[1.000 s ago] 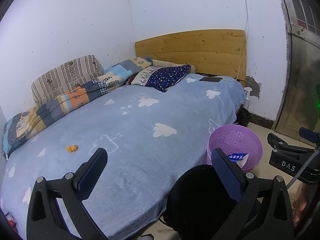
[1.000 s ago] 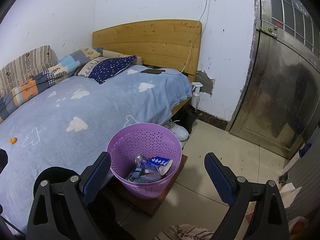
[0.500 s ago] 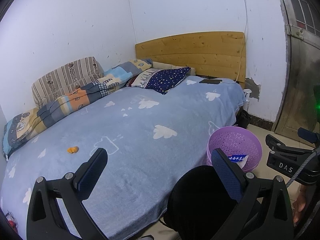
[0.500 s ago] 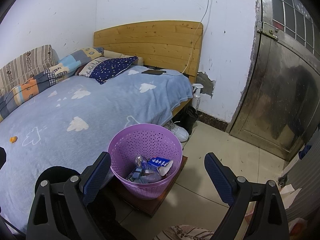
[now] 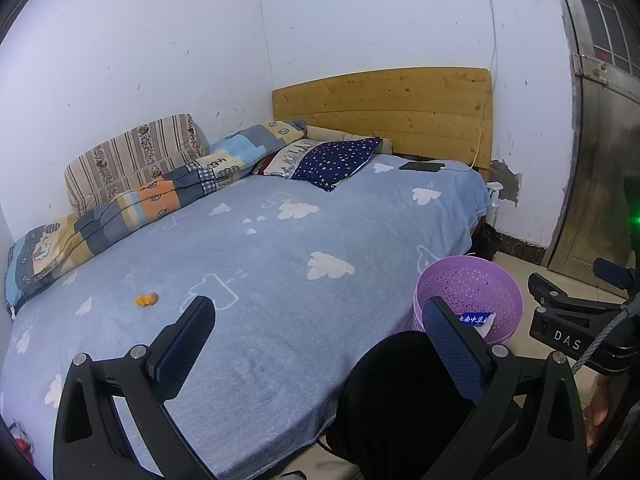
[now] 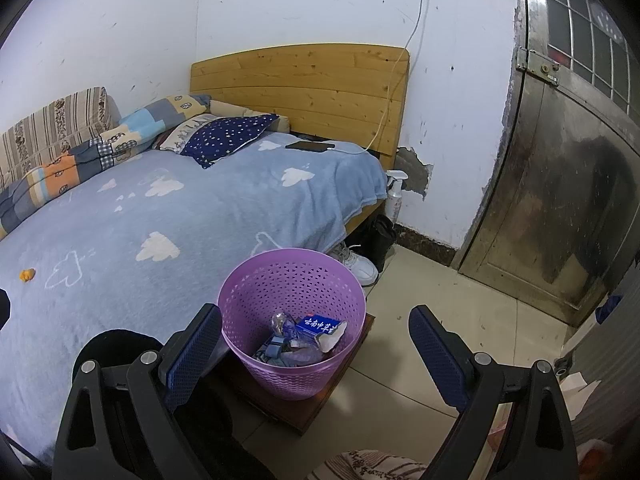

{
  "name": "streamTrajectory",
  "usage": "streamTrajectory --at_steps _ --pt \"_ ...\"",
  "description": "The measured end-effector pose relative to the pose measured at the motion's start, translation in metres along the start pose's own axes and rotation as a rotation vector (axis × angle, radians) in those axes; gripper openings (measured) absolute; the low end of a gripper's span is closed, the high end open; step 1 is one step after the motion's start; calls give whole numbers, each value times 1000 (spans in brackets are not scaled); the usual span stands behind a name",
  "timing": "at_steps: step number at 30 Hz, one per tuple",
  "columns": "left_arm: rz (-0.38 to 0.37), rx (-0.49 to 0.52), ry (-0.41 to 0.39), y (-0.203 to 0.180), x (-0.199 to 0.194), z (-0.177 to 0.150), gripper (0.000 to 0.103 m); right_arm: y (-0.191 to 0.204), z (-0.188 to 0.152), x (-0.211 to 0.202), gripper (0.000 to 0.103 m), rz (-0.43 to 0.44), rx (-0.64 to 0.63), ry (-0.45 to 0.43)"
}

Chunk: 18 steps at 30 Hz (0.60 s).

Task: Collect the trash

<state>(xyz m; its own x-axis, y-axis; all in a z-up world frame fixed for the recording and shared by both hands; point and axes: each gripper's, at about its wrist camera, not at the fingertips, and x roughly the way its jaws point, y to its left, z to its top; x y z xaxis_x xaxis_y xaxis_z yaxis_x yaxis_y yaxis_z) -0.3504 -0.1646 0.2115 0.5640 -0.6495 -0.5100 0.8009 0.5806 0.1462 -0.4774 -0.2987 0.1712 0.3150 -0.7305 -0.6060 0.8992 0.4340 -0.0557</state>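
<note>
Hovering above the near edge of the bed (image 5: 280, 264), the left gripper (image 5: 320, 344) has its jaws spread wide with nothing between them; in the left wrist view its blue-padded fingers (image 5: 184, 344) fill the lower part of the frame. The right gripper (image 6: 316, 348) is likewise released and empty, framing the purple basket (image 6: 294, 280) at lower centre of the right wrist view.

A small orange scrap (image 5: 146, 299) lies alone on the light blue cloud-print blanket (image 6: 168, 208), left of centre in the left wrist view and at the far left edge in the right wrist view, well apart from both grippers. The basket stands on a dark wooden board (image 6: 316, 404) on the tiled floor, just beside the bed; inside it lie crumpled wrappers and a blue carton (image 6: 320, 325) with white lettering.

At the head of the bed, in the upper middle of both views, sit a navy star-print pillow (image 5: 334, 160), a patchwork quilt (image 5: 160, 196) along the wall, and a dark phone (image 5: 421, 166) on a white cable. White shoes (image 6: 356, 264) rest beside the bed frame.
</note>
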Motion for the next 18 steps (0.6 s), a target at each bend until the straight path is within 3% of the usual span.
streamTrajectory --at_steps 18 --pt "8 -12 -9 2 -1 5 103 7 2 -4 96 5 -38 -21"
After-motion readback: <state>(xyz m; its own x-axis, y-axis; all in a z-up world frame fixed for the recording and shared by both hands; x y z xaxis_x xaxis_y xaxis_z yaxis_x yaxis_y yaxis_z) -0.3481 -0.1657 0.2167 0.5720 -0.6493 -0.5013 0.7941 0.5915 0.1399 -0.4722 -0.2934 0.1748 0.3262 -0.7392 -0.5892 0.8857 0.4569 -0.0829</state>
